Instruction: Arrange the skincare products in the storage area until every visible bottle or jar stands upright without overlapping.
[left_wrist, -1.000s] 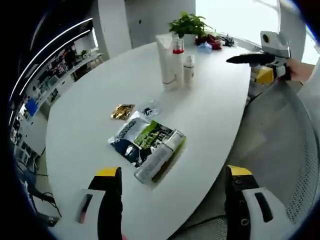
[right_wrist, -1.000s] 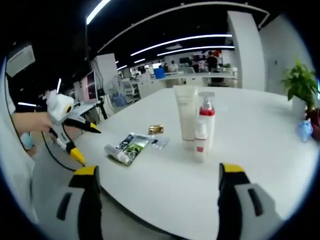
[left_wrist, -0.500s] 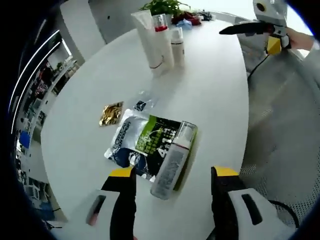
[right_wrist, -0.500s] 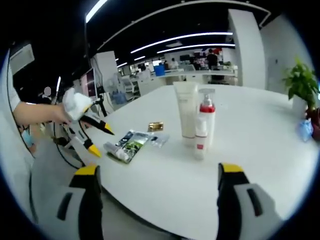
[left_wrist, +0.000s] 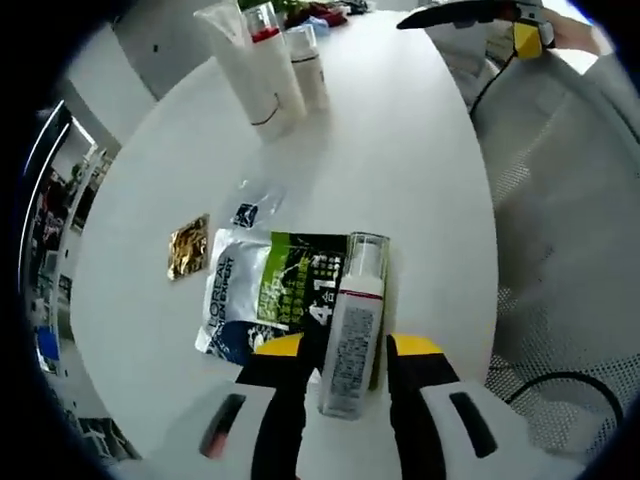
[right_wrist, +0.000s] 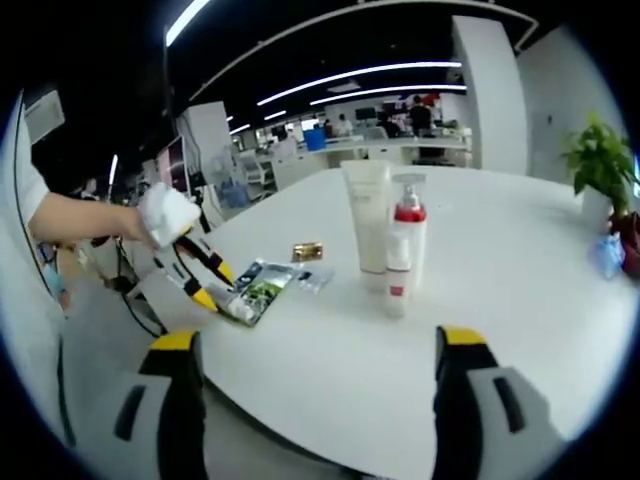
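left hand-held gripper (left_wrist: 342, 352) over the near edge of the white desk (left_wrist: 420, 180), its two yellow-tipped jaws set on either side of the base of a fallen pump bottle (left_wrist: 350, 325); whether the jaws already press on the bottle cannot be told, so the grip is best read as closing, not yet confirmed. the bottle lies on its side, its clear cap pointing away from the gripper, resting across a green and white sachet (left_wrist: 270, 290). a small gold packet (left_wrist: 187, 247) and a clear wrapper (left_wrist: 248, 205) lie just beside the sachet. at the far end of the desk three products stand upright and close together: a white tube (right_wrist: 366, 215), a red-collared pump bottle (right_wrist: 407, 235) and a small white bottle (right_wrist: 397, 282). the right hand-held gripper (right_wrist: 315, 400) is released, jaws wide apart, held off the desk edge and well apart from the upright group. step in hand: picking up the one lying bottle. judged next move: clench on the bottle body, lift it off the sachet, turn it base-down and set it on bare desk clear of the sachets.
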